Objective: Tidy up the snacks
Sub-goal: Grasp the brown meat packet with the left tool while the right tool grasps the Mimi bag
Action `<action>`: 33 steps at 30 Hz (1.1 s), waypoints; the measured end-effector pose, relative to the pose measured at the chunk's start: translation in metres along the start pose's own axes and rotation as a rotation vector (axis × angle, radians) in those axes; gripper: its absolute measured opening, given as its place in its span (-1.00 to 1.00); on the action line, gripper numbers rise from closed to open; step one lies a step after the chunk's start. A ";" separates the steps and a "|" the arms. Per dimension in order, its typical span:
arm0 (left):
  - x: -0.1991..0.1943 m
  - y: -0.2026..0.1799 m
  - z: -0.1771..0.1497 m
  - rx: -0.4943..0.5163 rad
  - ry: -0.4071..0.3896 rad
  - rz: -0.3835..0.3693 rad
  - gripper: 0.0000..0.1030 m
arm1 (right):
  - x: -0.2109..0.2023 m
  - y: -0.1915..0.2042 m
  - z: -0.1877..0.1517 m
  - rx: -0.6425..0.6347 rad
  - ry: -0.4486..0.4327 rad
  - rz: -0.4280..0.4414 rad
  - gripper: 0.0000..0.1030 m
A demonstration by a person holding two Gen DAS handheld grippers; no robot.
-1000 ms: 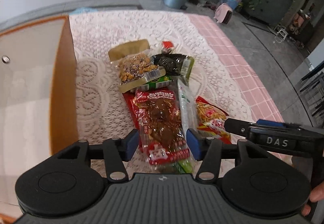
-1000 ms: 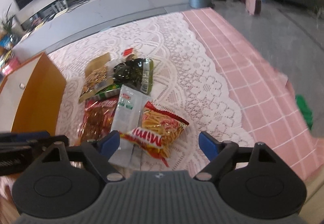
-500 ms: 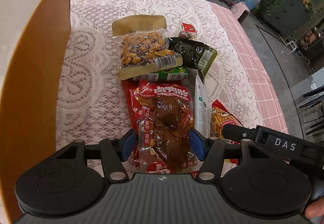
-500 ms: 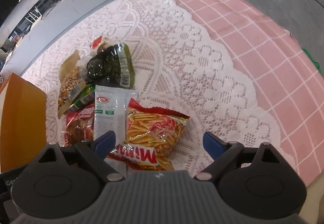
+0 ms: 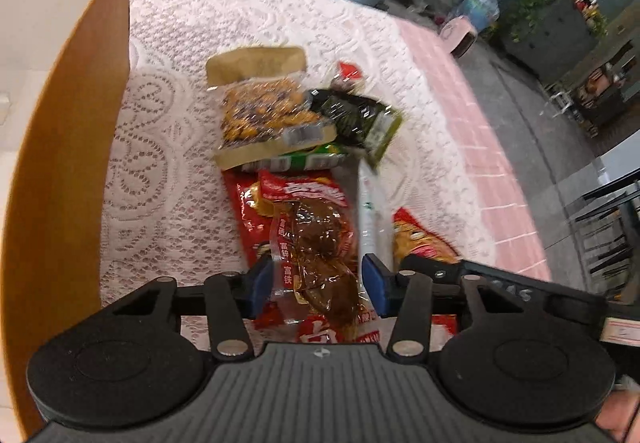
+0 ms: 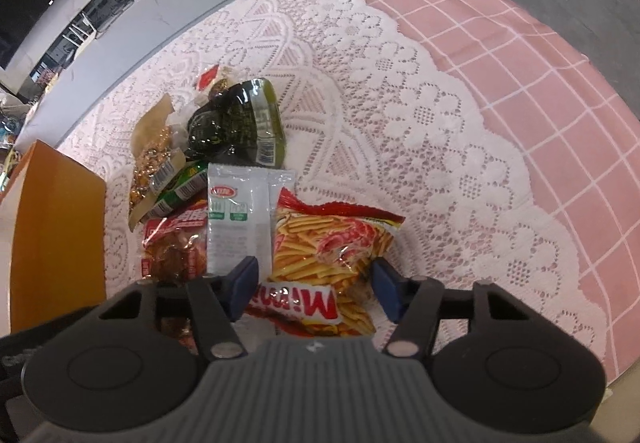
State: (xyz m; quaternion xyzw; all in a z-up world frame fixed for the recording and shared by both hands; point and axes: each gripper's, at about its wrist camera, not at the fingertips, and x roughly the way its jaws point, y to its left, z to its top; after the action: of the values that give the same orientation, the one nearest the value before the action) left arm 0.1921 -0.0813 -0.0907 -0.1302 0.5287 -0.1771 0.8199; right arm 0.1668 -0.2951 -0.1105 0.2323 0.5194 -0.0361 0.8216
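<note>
Left wrist view: every snack still lies heaped mid-bench; none sorted yet, it seems. The left gripper (image 5: 316, 279) straddles the red meat packet (image 5: 308, 235), jaws open; the right gripper (image 6: 314, 283) likewise gapes around the Mimi chips bag (image 6: 328, 243). An orange box (image 5: 68, 147) waits at the left edge.

Bright daylight, motion blur, fisheye-warped.

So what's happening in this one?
A person with two handheld grippers is starting on a pile of snack packets on a lace tablecloth. The left gripper has its open jaws either side of a red meat packet; the right gripper is open over a Mimi chips bag. Neither has closed. The other packets lie untouched, and an orange box stands to the left.
</note>
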 end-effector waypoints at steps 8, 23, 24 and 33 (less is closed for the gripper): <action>-0.004 -0.010 -0.001 0.012 -0.031 -0.047 0.03 | -0.009 -0.001 -0.006 -0.014 0.001 0.069 0.07; 0.034 0.002 0.000 -0.152 0.024 -0.127 -0.70 | 0.001 0.000 -0.005 -0.008 0.046 0.071 -0.05; 0.035 0.004 0.001 -0.168 0.027 -0.133 -0.69 | 0.001 -0.001 -0.005 -0.002 0.046 0.076 -0.05; 0.034 -0.009 0.002 -0.125 0.035 -0.153 -0.66 | -0.002 -0.013 -0.005 0.097 0.016 0.008 -0.11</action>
State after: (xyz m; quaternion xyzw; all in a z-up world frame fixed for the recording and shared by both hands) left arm 0.2054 -0.1038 -0.1142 -0.2182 0.5415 -0.2081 0.7848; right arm 0.1579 -0.3055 -0.1151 0.2741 0.5225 -0.0559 0.8054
